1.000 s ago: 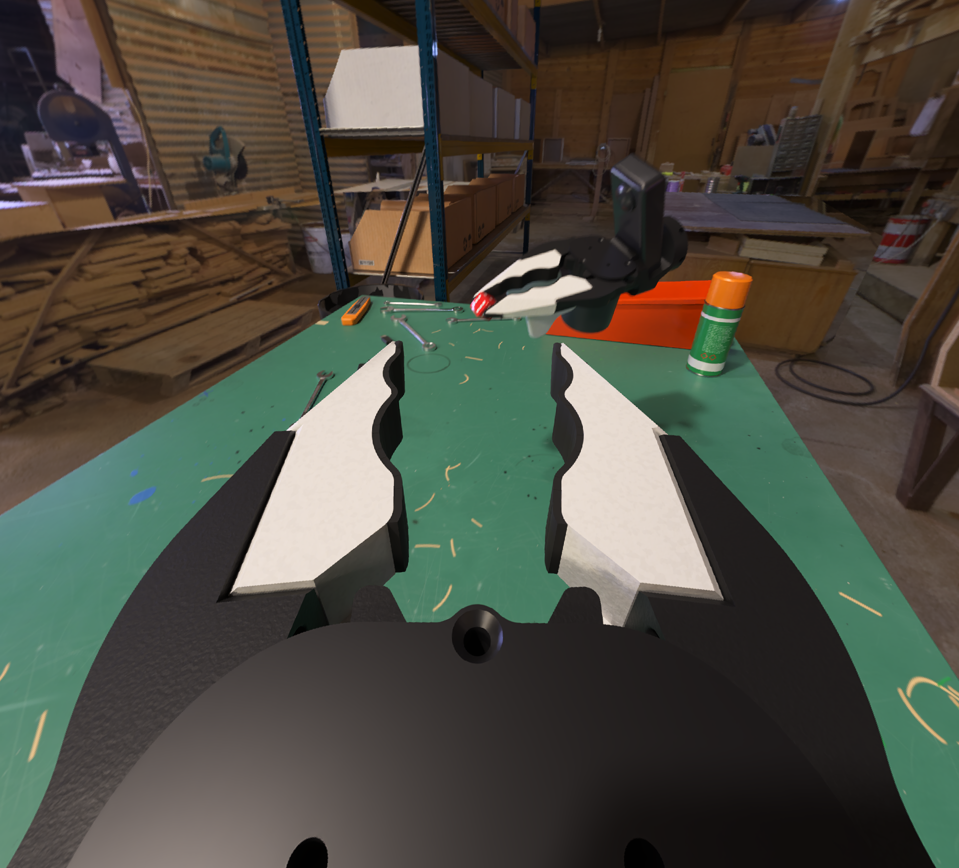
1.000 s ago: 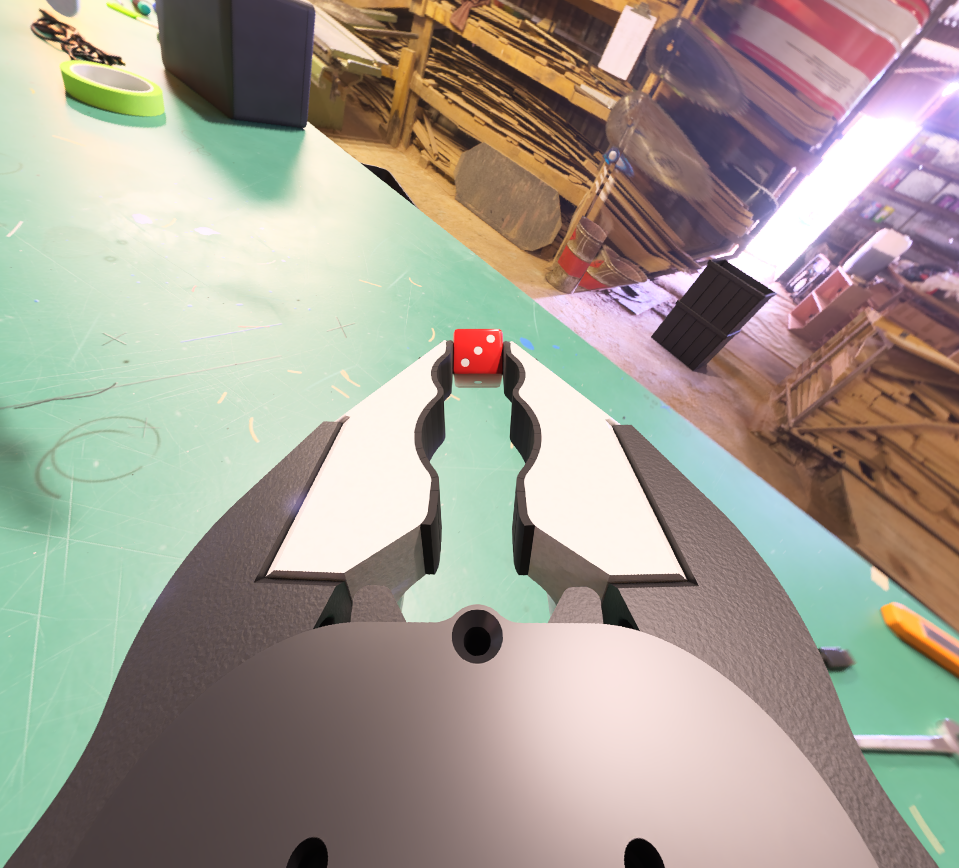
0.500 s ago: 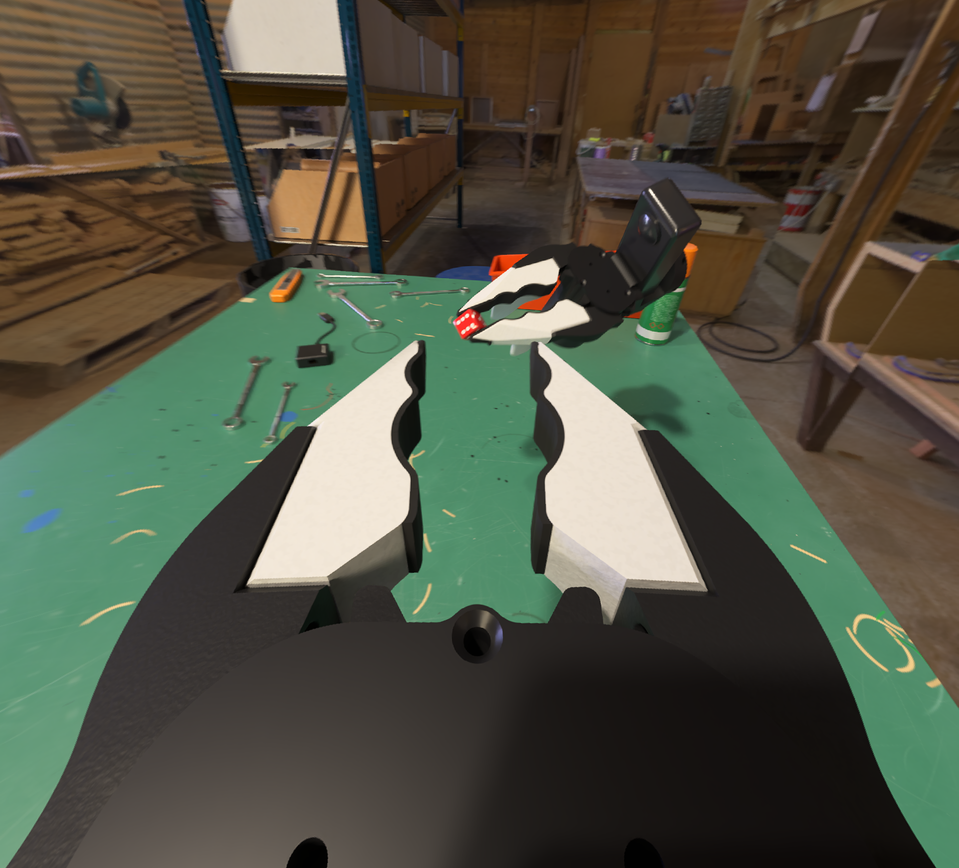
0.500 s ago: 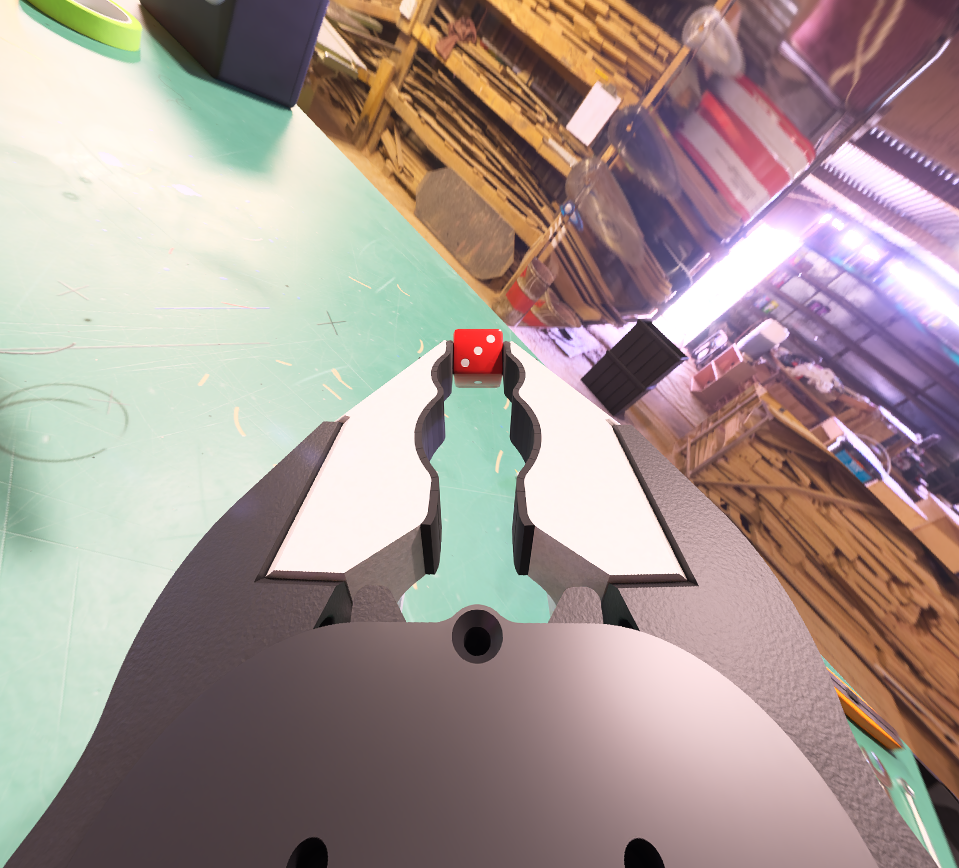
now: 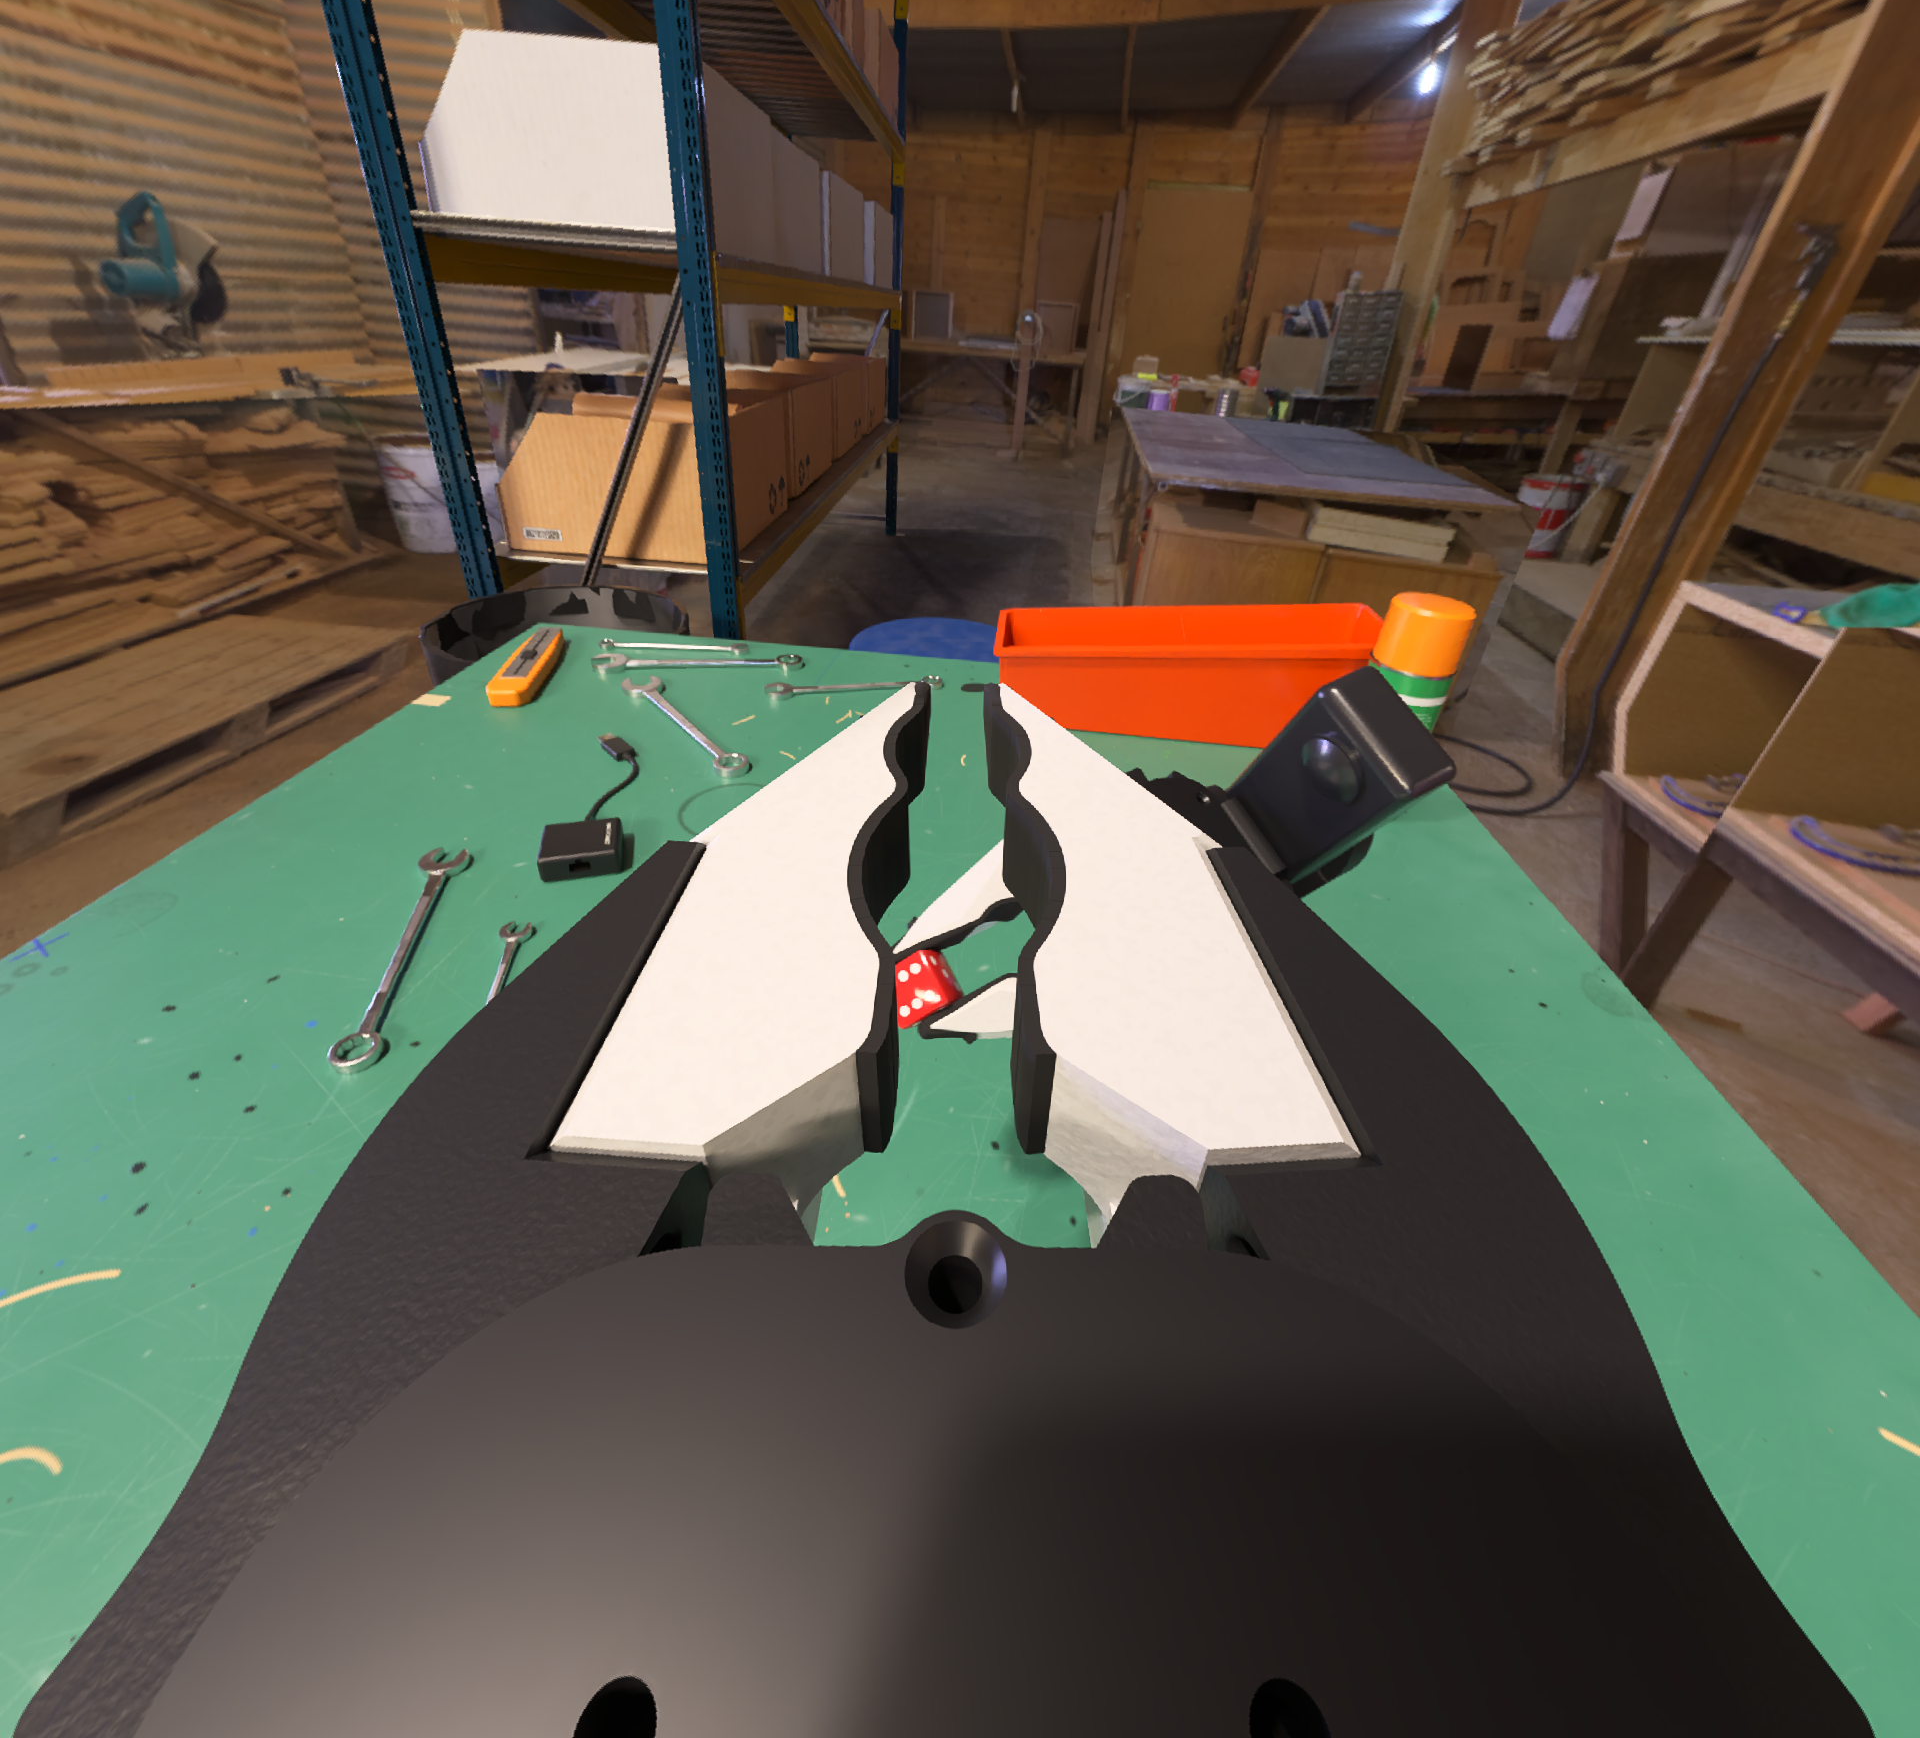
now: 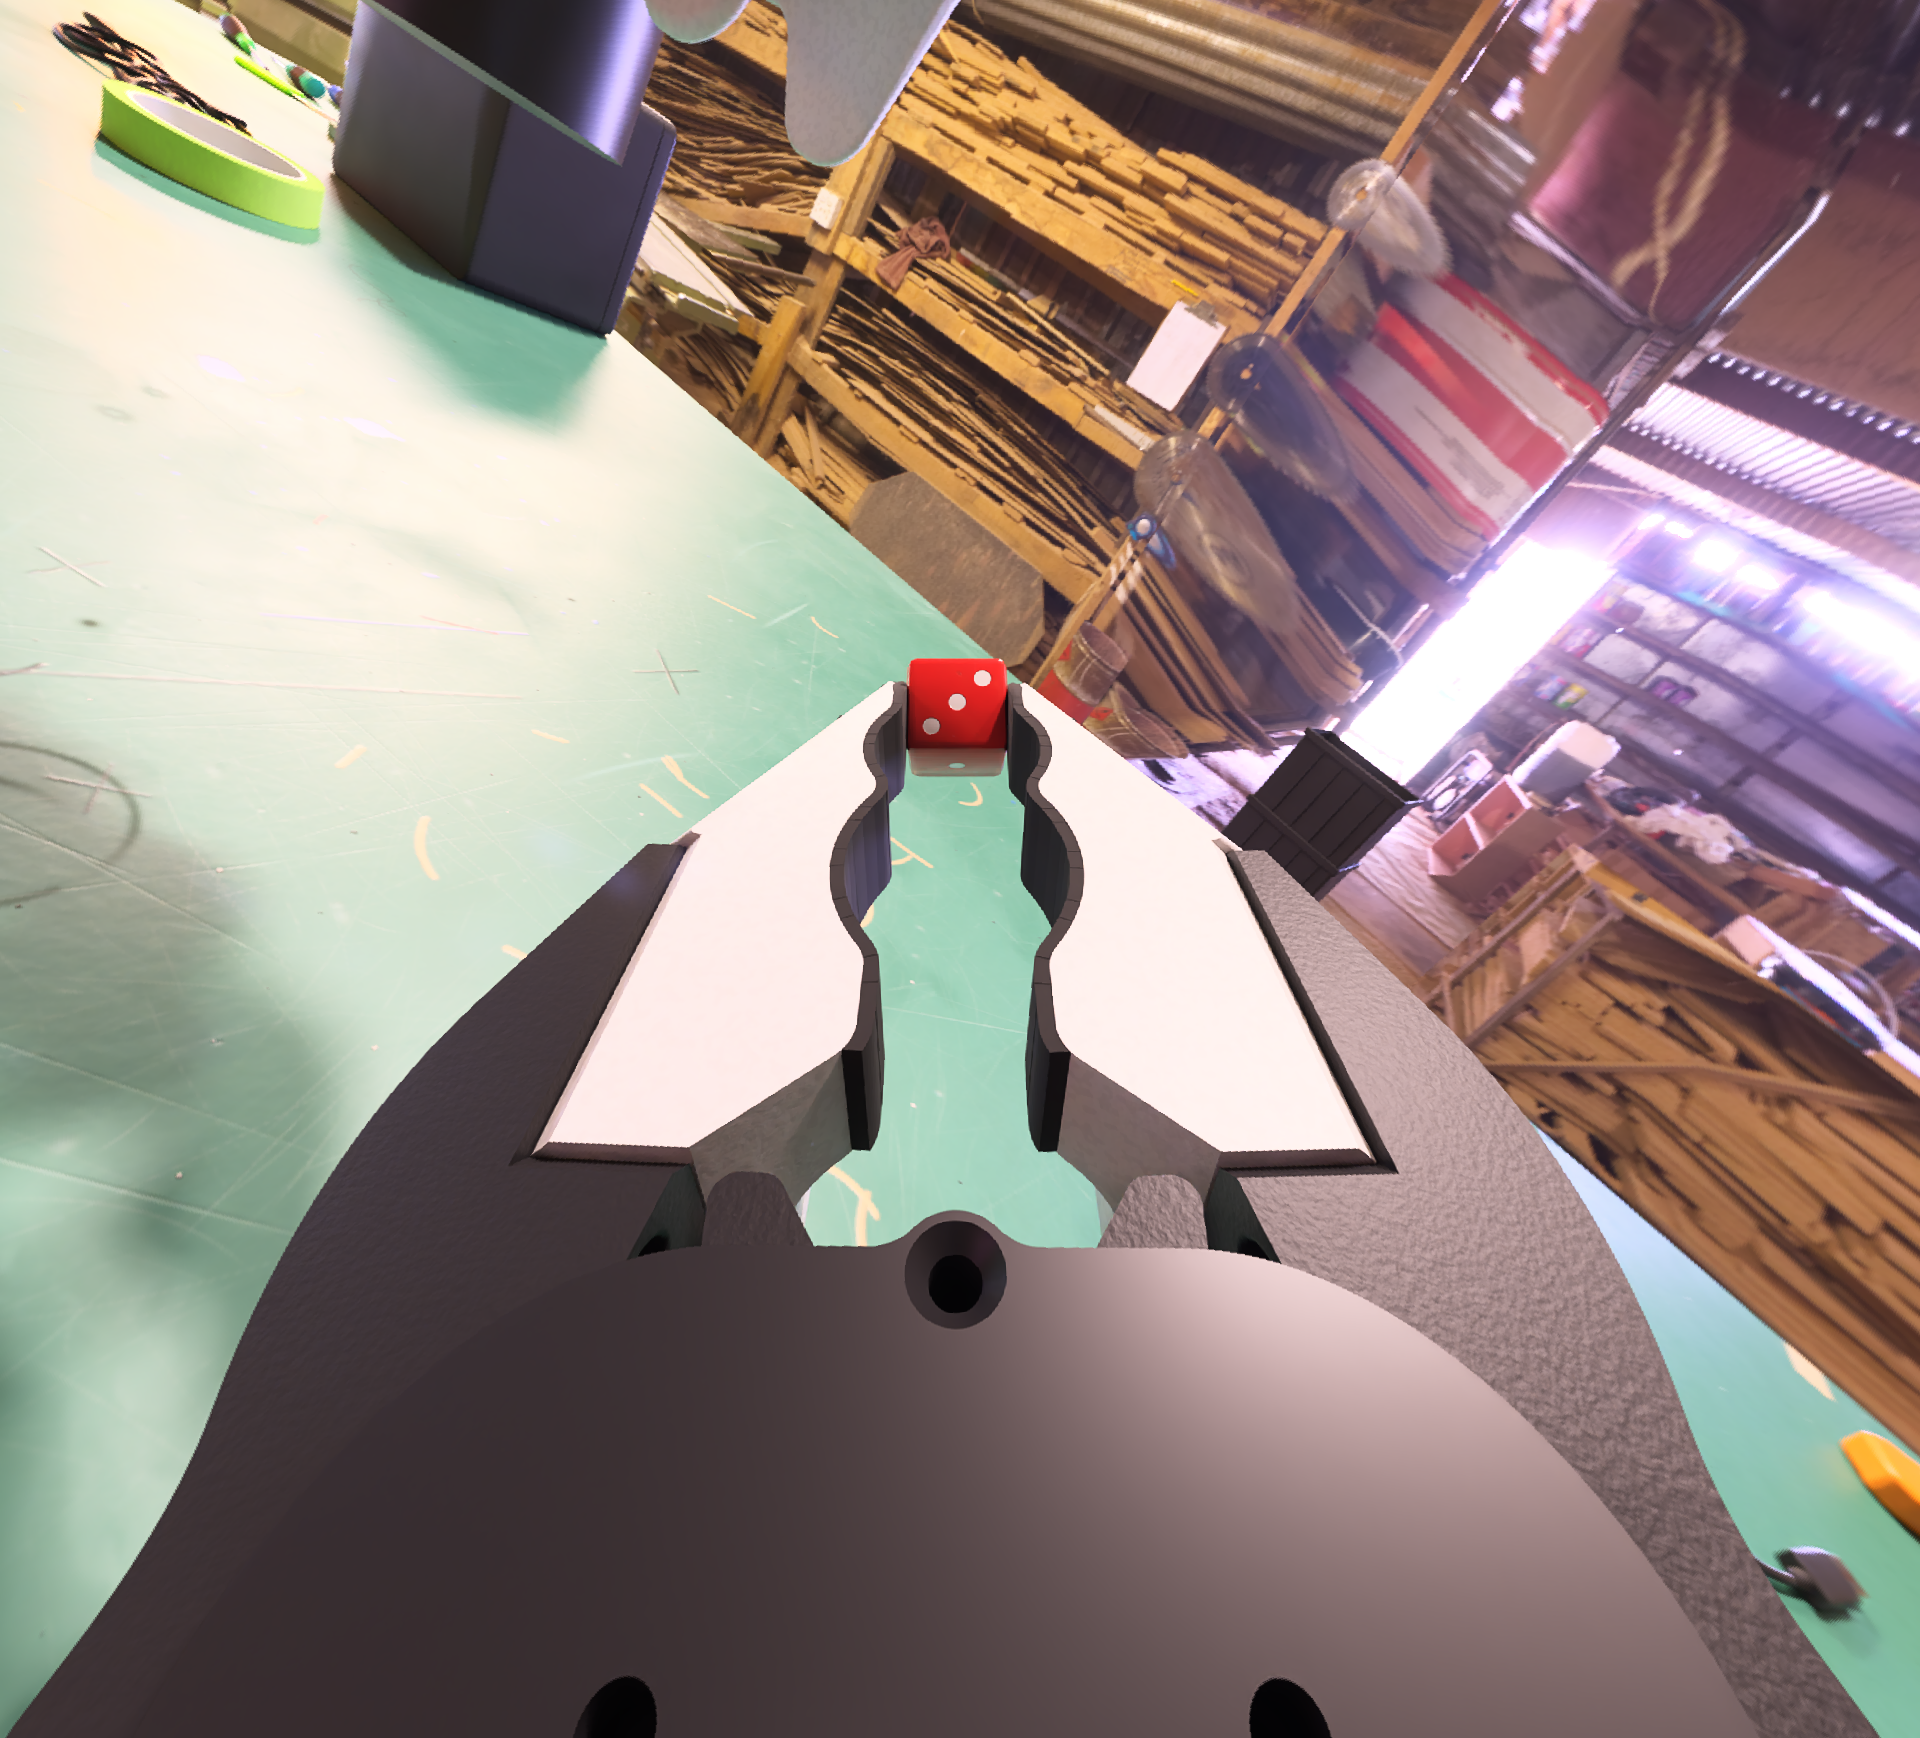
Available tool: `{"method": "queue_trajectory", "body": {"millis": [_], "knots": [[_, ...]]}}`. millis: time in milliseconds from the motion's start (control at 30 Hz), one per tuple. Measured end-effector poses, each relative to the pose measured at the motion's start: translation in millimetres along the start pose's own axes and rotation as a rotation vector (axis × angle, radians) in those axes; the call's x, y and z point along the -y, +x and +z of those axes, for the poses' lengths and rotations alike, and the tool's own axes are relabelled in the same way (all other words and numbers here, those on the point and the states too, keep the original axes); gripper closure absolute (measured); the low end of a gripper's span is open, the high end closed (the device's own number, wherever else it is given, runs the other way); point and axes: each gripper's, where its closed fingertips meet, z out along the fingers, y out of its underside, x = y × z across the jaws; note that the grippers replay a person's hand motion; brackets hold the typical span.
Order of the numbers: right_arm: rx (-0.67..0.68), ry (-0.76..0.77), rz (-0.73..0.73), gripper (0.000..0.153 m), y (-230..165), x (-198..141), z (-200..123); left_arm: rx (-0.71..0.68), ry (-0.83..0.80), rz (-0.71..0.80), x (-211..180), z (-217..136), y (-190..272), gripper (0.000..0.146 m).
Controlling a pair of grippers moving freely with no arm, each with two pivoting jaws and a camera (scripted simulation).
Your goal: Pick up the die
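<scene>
Die, small and red, sits pinched between the two tips of the right gripper, up off the green table. It is a cube, so no side is longer than another. The face turned toward the right camera has three white dots in a slanted row. In the left wrist view the die shows a face with many white dots and sits tipped on a corner.

The left gripper hangs above it, holding nothing, with its tips close together and only a thin gap between them. The die shows through the wider gap lower down between its fingers.

Farther out on the table lie some wrenches, a small black adapter with a short cord, and an orange knife. At the far edge stands an orange bin; its inside cannot be seen. A spray can with an orange cap stands just beside it.

In the right wrist view, green tape and a dark box sit far off.
</scene>
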Motion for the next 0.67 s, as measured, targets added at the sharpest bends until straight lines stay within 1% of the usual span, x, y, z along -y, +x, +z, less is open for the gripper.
{"method": "queue_trajectory", "body": {"millis": [67, 133, 267, 333, 400, 467, 533, 667], "knots": [[-0.017, 0.013, -0.032, 0.134, 2.9, 5.5, -6.7, 0.005, 0.002, 0.005, -1.4, -0.5, -0.1, 0.136], [-0.024, 0.025, -0.046, 0.134, 3.9, 13.9, -10.6, 0.006, -0.044, 0.001, -20.4, -4.2, -0.1, 0.137], [0.024, 0.064, 0.049, 0.134, -4.7, 27.0, -9.8, 0.021, -0.141, 0.001, -70.4, -18.0, -3.8, 0.139], [0.060, 0.068, 0.073, 0.134, -10.9, 26.1, -6.5, 0.030, -0.150, -0.010, -92.4, -25.5, -3.1, 0.141], [0.102, 0.060, 0.070, 0.134, -17.2, 22.2, -3.0, -0.031, -0.134, -0.115, -108.1, -30.5, 9.0, 0.146], [0.165, 0.056, 0.064, 0.134, -24.7, 17.0, 0.6, -0.091, -0.131, -0.248, -119.9, -33.0, 19.8, 0.146], [0.198, 0.025, 0.077, 0.134, -29.4, 7.8, 5.3, -0.083, -0.113, -0.325, -124.3, -35.4, 19.7, 0.140], [0.254, 0.001, 0.135, 0.134, -39.3, -3.8, 11.6, -0.018, -0.041, -0.406, -119.7, -42.3, 7.3, 0.127]]}}
